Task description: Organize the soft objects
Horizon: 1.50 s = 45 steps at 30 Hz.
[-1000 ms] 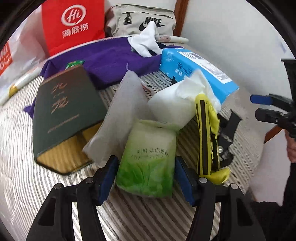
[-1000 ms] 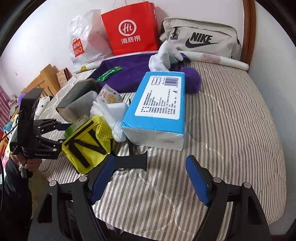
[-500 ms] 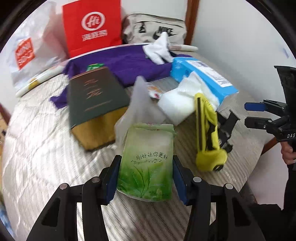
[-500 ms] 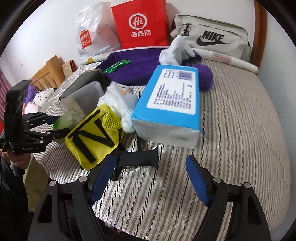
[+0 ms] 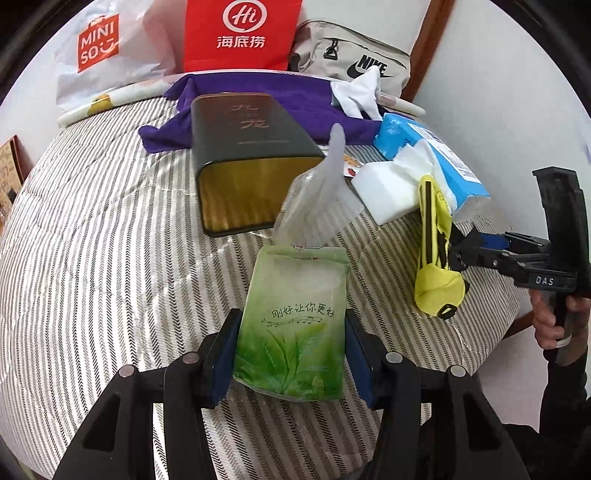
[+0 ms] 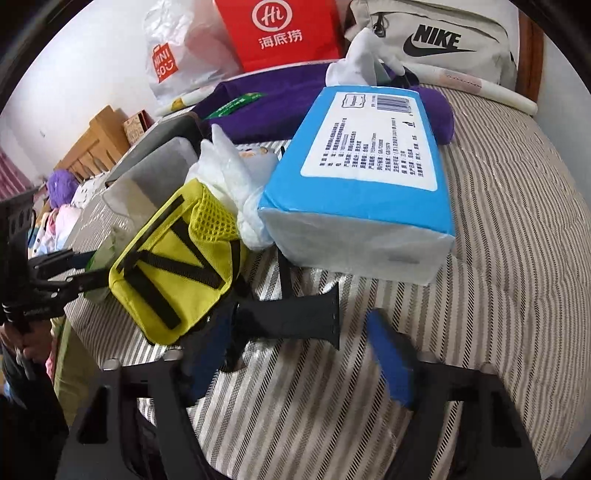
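Note:
My left gripper (image 5: 290, 354) is shut on a green tissue pack (image 5: 295, 325), held just above the striped bed (image 5: 92, 240). A clear plastic bag (image 5: 317, 195) trails up from the pack's far end. A yellow mesh pouch (image 6: 173, 266) lies beside a blue tissue pack (image 6: 369, 177). The pouch's black strap (image 6: 291, 317) lies between the fingers of my right gripper (image 6: 299, 354). The right jaws are closing and the pads stand apart from the strap. The left wrist view shows the right gripper (image 5: 476, 243) next to the pouch (image 5: 436, 266).
A dark green box (image 5: 243, 147) lies on its side by a purple cloth (image 5: 295, 99). A white cloth (image 5: 358, 92), a Nike bag (image 6: 443, 40), a red paper bag (image 5: 240, 33) and a Miniso bag (image 5: 99, 48) line the far side. The bed edge is near the right gripper.
My left gripper has closed on the green pack and drawn it out of the pile toward the bed's near side. My right gripper has sunk over the black strap and its jaws have narrowed.

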Motion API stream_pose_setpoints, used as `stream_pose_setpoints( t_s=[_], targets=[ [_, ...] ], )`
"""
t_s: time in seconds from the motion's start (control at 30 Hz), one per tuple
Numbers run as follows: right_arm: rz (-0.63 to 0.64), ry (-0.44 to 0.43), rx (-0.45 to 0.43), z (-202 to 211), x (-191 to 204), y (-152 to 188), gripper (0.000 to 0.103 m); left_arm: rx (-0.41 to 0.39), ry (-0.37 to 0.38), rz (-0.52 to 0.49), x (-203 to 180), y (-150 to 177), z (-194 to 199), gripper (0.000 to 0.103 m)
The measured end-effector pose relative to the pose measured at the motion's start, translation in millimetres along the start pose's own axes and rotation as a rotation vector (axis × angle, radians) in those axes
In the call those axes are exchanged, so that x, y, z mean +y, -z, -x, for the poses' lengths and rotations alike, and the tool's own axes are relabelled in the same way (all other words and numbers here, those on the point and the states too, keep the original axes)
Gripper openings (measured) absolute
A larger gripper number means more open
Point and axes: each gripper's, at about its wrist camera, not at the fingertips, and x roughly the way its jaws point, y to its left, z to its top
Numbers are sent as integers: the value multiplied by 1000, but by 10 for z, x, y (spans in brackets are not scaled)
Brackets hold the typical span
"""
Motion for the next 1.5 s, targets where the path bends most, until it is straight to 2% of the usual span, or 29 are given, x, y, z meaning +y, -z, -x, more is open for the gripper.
stream_pose_setpoints(
  t_s=[0.07, 0.13, 0.23, 0.33, 0.47, 0.5, 0.53, 0.57, 0.77, 0.97, 1.07, 1.23, 1.5],
  targets=[
    [1, -15, -12, 43, 16, 7, 38, 0, -1, 2, 20, -5, -6, 51],
    [9, -8, -46, 141, 38, 21, 29, 1, 2, 6, 30, -2, -12, 51],
    [12, -23, -57, 235, 74, 45, 28, -1, 3, 4, 25, -3, -16, 51],
    [20, -62, -78, 285, 131, 52, 23, -1, 1, 4, 22, -1, -15, 51],
    [42, -85, -91, 218, 257, 15, 20, -4, 8, 14, 45, 13, -11, 51],
    [45, -93, -90, 191, 267, 7, 17, -7, 9, 18, 51, 16, -9, 51],
    [45, -98, -87, 148, 285, -7, 8, -10, 10, 27, 61, 20, -8, 51],
    [41, -103, -82, 104, 294, -10, 5, -15, 10, 36, 69, 26, -7, 51],
    [28, -100, -130, 271, 233, 95, 3, -44, -24, 66, 83, 70, 31, 51],
    [-2, -37, -179, 610, 54, 226, 3, -55, -55, 82, 84, 104, 56, 51],
    [-2, 7, -184, 700, -36, 300, 3, -61, -100, 72, 25, 112, 30, 51],
    [-30, 41, -159, 602, -159, 397, 3, -77, -135, 78, -12, 122, 28, 51],
    [-40, 9, -151, 559, -159, 410, 3, -78, -133, 122, -22, 156, 156, 50]
  ],
)
